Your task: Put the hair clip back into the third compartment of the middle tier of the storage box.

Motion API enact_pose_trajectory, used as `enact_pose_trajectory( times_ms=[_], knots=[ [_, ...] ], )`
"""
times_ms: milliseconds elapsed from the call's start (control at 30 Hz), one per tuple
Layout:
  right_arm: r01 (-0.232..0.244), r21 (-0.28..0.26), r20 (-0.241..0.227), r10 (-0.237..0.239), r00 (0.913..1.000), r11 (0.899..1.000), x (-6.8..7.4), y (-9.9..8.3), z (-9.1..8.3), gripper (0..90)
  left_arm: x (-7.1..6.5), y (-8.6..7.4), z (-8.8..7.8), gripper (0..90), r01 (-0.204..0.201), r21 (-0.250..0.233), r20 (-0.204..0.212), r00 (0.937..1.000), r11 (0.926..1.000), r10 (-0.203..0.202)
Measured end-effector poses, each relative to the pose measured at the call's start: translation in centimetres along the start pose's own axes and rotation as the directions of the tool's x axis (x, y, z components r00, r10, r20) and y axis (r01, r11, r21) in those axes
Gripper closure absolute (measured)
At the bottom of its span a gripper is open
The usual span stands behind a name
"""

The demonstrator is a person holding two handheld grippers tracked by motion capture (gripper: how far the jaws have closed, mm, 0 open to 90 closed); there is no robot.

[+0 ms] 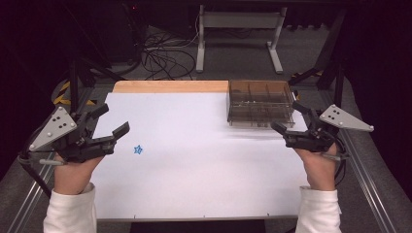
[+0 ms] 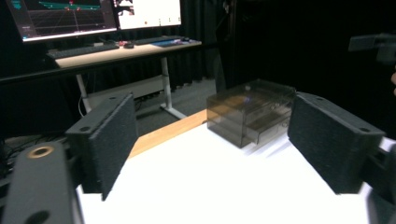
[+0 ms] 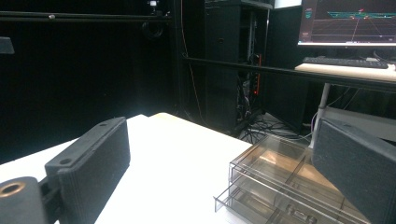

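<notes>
Showing one star (image 1: pixel 138 149), one organiser (image 1: pixel 260 103) — two grippers

The white table top (image 1: pixel 194 160) was brightly lit from above and nearly washed out, while the room around it lay in deep darkness. Between the left gripper's (image 2: pixel 212 149) jaws the smoky plastic box (image 2: pixel 250 112) looked soft and smeared. Beyond the right gripper's (image 3: pixel 222 175) jaws a monitor (image 3: pixel 348 21) glowed.

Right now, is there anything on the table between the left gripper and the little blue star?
No. In the high view, just bare white table lies between the left gripper and the blue star. Its jaws are open and empty.
</notes>
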State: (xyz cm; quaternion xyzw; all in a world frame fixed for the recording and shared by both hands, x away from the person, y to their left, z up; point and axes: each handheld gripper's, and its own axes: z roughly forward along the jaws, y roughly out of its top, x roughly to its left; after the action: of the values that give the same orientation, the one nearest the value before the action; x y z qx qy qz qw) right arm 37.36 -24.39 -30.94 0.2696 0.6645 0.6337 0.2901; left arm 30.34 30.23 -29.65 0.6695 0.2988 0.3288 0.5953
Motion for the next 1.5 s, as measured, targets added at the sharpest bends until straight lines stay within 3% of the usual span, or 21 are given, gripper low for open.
enact_pose_trajectory(
  times_ms=[167,833,1500],
  knots=[
    [0.000,0.001,-0.002,0.000,1.0000,1.000,0.0,0.0,0.0,5.2,0.5,-0.6,0.4,22.8,-0.010,0.033,-0.002,1.0000,0.9994,0.010],
    [-0.012,0.007,-0.010,0.012,0.9999,1.000,0.1,-0.1,0.2,5.2,2.4,-3.0,1.6,33.5,0.013,0.106,-0.014,0.9998,0.9942,-0.011],
    [0.000,0.019,-0.016,0.000,0.9999,1.000,0.1,-0.2,0.4,5.2,4.0,-5.4,2.8,43.3,0.019,0.195,-0.006,0.9998,0.9807,-0.018]
  ],
)
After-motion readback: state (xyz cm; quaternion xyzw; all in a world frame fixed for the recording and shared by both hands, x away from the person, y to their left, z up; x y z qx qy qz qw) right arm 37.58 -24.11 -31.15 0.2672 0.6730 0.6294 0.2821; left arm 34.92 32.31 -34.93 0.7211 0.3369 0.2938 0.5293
